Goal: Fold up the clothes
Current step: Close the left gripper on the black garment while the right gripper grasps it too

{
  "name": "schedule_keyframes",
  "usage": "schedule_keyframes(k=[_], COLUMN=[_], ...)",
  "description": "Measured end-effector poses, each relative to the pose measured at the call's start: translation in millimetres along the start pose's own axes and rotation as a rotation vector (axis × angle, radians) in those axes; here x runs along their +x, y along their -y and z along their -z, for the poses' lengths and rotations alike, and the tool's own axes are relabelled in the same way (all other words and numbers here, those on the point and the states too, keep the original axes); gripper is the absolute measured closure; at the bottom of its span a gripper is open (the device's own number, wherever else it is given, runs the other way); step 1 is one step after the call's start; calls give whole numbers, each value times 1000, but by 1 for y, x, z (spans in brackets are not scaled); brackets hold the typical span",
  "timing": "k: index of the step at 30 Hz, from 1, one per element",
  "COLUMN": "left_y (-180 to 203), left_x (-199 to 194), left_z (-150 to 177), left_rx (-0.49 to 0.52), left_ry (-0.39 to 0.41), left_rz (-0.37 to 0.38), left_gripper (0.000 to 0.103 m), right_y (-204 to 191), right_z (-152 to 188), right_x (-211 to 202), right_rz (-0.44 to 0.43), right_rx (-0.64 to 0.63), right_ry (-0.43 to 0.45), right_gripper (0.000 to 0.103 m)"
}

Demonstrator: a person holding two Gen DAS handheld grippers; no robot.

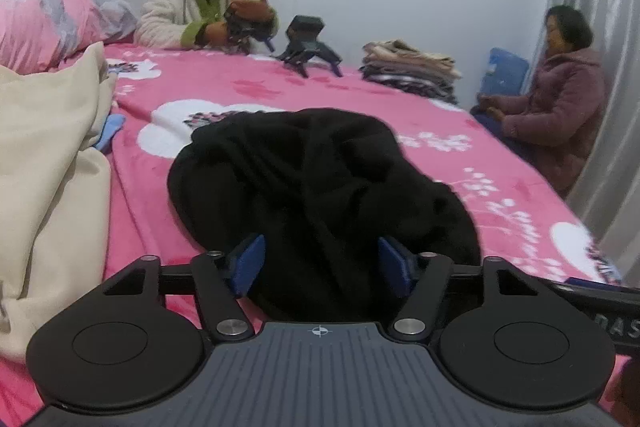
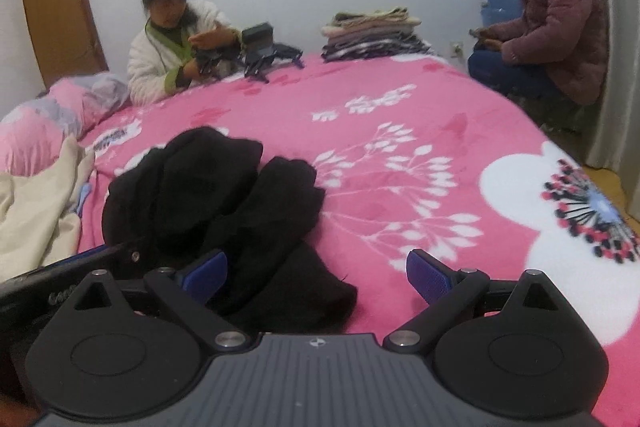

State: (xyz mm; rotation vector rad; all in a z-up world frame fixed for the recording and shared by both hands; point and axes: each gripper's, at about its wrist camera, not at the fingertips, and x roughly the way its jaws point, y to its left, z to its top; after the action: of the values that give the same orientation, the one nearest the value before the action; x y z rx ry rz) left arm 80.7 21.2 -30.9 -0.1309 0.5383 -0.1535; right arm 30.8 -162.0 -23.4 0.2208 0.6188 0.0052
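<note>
A crumpled black garment (image 1: 320, 179) (image 2: 208, 195) lies on the pink flowered blanket (image 1: 400, 115) (image 2: 400, 99). My left gripper (image 1: 322, 265) is low over its near end. The jaws are partly apart and black cloth fills the gap between the blue pads (image 1: 250, 263); no firm pinch shows. My right gripper (image 2: 318, 279) stands wide open at the garment's near right corner. Its left pad (image 2: 208, 275) is over the cloth and its right pad is over bare blanket. The left gripper's side (image 2: 60, 279) shows at the left edge of the right wrist view.
A cream cloth (image 1: 48, 167) (image 2: 28, 219) is heaped to the left, with a pink pillow (image 1: 48, 23) behind it. Folded clothes (image 1: 412, 71) (image 2: 372, 35) are stacked at the far side beside a spare gripper (image 1: 308, 47). Two people (image 1: 192, 15) (image 1: 560, 107) sit at the far edge and the right.
</note>
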Motion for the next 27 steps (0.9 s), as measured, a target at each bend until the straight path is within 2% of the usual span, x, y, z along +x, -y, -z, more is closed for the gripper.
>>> schedule_keyframes(k=[2,4,6,8,10,12,15,16,17,18,19,23,25,27], left_y=[-4,-13,-19,-21,-23,-27,-33,-35,-38,-41,-44,-47,-49,-50], left_x=[2,1,0,2,7,10,14,15,14,13,12,7,5,1], left_z=[-3,-6,-7,-6,-7,-5,-4,-3,-3,-3,-4,-5,-6,-8], left_rx=[-13,-105,-164,-168,-182,-221,-283,-305,-329,-346,-362,-384,-411,-414], left_ry=[12,15,20,16,0,-29,-86,-99,-105,-103,-101,-73,-65,-42], left_rz=[1,33,65,68,84,116,146,162,182,194,205,230,245,239], left_gripper=[45,47,53,58,62,62,64,70,88,99,99,101,101,101], right_y=[-1,-1,-1,-2,-2,-2,-5,-6,-7,-7,-8,-9,-5,-2], right_z=[0,0,-1,-4,-6,-8,-7,-6,-5,-4,-3,-2,-2,-4], right_x=[1,1,5,11,17,24,31,34,36,38,37,35,35,31], right_rz=[-18,-40,-67,-66,-76,-115,-139,-145,-158,-174,-186,-198,-196,-187], right_rx=[20,55,86,106,145,161,164,167,171,179,187,196,220,235], right_ry=[26,60,66,66,50,19,-15,-36,-58,-71,-70,-66,-64,-37], right_gripper=[6,9,23,28,31,39,39,39,39,39,40,67,74,85])
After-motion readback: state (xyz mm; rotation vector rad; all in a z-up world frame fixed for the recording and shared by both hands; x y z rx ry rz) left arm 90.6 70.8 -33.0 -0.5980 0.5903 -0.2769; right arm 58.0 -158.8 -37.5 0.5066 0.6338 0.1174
